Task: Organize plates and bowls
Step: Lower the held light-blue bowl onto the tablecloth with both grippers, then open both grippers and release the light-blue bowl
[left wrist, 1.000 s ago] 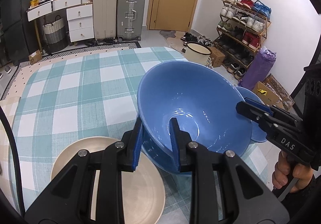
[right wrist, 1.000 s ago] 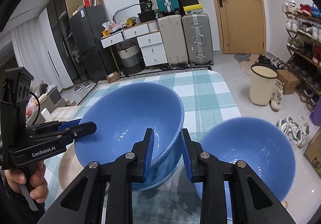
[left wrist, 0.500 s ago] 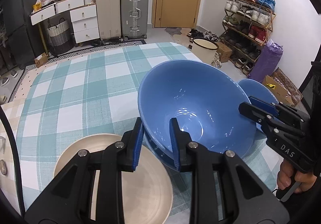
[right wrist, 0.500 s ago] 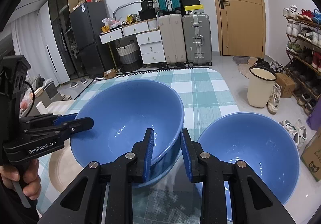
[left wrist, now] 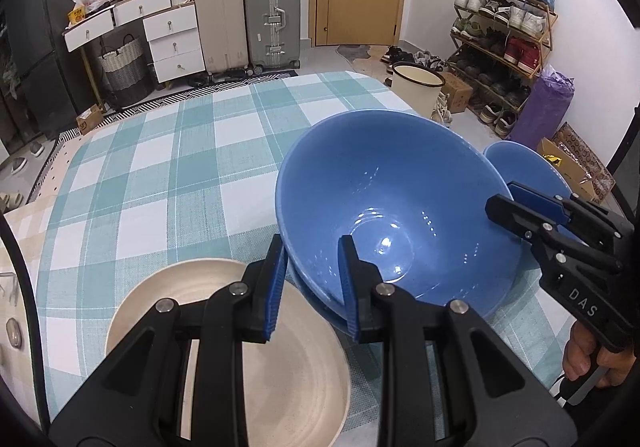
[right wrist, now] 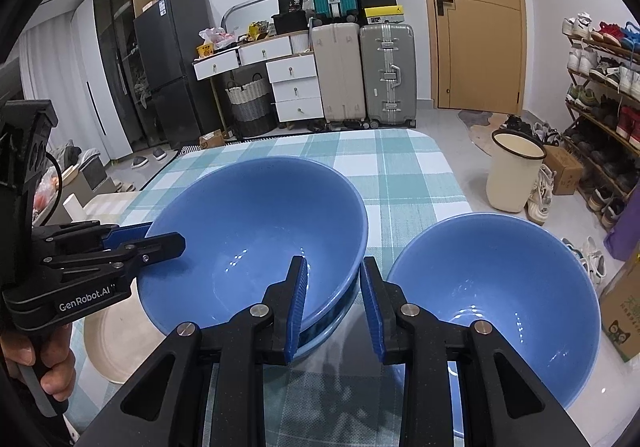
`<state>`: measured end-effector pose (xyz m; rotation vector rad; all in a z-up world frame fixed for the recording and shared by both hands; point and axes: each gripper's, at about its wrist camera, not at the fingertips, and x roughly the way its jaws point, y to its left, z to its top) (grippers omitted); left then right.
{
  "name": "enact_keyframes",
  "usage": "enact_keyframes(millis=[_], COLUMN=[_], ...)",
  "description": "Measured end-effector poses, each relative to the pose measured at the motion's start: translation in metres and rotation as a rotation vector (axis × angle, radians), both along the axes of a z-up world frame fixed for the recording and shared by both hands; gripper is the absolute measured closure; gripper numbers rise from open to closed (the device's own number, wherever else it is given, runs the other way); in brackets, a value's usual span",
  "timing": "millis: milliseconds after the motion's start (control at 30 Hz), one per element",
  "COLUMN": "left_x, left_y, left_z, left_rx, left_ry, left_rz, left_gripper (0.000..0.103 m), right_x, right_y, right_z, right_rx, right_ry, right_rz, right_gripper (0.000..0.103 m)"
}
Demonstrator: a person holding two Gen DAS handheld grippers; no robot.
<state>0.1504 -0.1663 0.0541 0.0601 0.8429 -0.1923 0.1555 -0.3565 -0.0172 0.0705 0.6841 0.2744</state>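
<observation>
Large glossy blue bowl (left wrist: 384,199) is sitting nested in another blue bowl (left wrist: 320,307) near the checked tablecloth's (left wrist: 160,175) near edge. Left gripper (left wrist: 310,283) and right gripper (right wrist: 334,301) are each clamping opposite rim sides. Cream round plate (left wrist: 280,367) is lying just beside; second blue bowl (right wrist: 496,311) is standing toward the right edge.

The large blue bowl (left wrist: 396,207), gripped at opposite rims, is now seen lowered into the blue bowl beneath (left wrist: 320,309); more of the cream plate (left wrist: 280,379) is visible.
</observation>
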Motion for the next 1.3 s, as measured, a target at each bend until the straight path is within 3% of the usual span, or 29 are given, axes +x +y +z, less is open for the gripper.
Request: enact_keyframes(millis=[733,800,900,967,1067,1200,1300], left_x=[0.008,0.008,0.006,0.003,-0.004,-0.014,-0.019], left_y=[-0.002,0.0,0.003,0.004,0.003,-0.005,-0.014], left_z=[-0.019,-0.02,-0.017,-0.012,0.0,0.012,0.017], left_rx=[0.031,0.024,0.004,0.0,-0.015,-0.043,-0.07], left_ry=[0.06,0.074,0.088,0.082,0.051,0.026,0.025], left_rz=[0.023,0.03,0.024,0.03,0.032,0.014,-0.005], left_gripper=[0.081,0.08,0.066,0.045,0.027,0.017,0.0], right_x=[0.003,0.003,-0.001,-0.003,-0.009,-0.014,-0.019], right_y=[-0.001,-0.004,-0.011,-0.018,-0.027,-0.042,-0.055], right_z=[-0.01,-0.009,-0.005,0.001,0.009,0.02,0.028], right_rx=[0.0,0.004,0.041,0.067,0.081,0.103,0.109], right_ry=[0.016,0.016,0.009,-0.001,-0.022,-0.031,-0.045], right_rz=[0.028,0.023,0.02,0.016,-0.001,-0.046,-0.091], right_gripper=[0.074,0.069,0.052,0.048,0.029,0.006,0.002])
